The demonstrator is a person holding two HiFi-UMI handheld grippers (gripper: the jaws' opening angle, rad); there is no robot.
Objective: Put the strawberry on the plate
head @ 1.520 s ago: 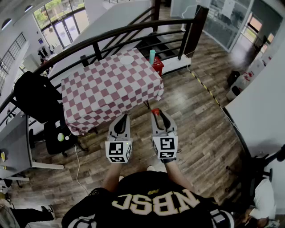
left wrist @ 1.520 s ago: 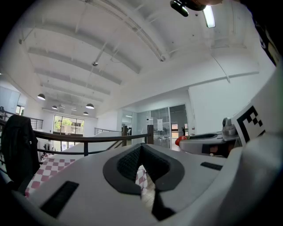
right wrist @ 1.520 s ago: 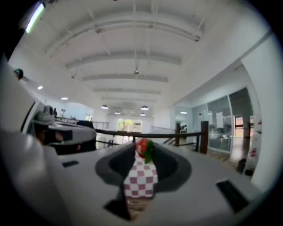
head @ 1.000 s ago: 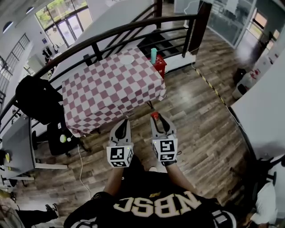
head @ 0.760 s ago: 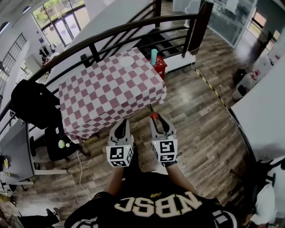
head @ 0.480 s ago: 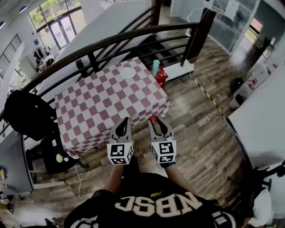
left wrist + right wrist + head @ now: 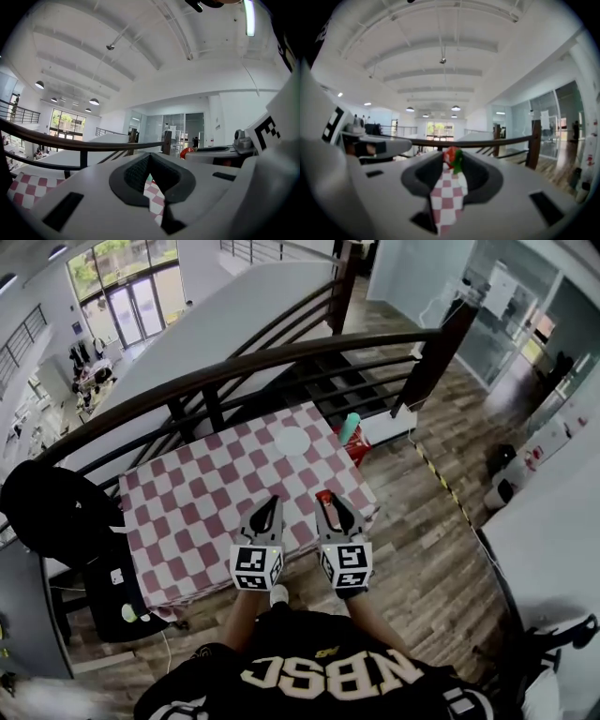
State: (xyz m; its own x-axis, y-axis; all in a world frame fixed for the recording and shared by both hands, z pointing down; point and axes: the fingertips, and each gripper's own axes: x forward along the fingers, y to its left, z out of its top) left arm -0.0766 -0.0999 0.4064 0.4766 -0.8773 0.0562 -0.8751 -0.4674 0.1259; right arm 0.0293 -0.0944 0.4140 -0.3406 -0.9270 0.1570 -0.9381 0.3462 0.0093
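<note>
A small red strawberry [image 7: 322, 493] with a green cap [image 7: 452, 158] is pinched at the tips of my right gripper [image 7: 324, 496], which is shut on it. The right gripper hangs over the near edge of a table [image 7: 187, 507] covered in a red and white chequered cloth. A white plate [image 7: 292, 440] lies on the far side of that table, well ahead of both grippers. My left gripper [image 7: 273, 502] is held level beside the right one. Its tips [image 7: 149, 159] meet with nothing between them.
A teal cup [image 7: 350, 426] stands at the table's far right corner, with a red crate [image 7: 363, 448] on the floor below it. A dark curved railing [image 7: 234, 367] runs behind the table. A black chair with a jacket [image 7: 47, 507] is at the left. Wooden floor lies to the right.
The person has walked towards the table. Both grippers, earlier over the floor, now reach over its near edge. The plate is closer. The strawberry stays in the right gripper.
</note>
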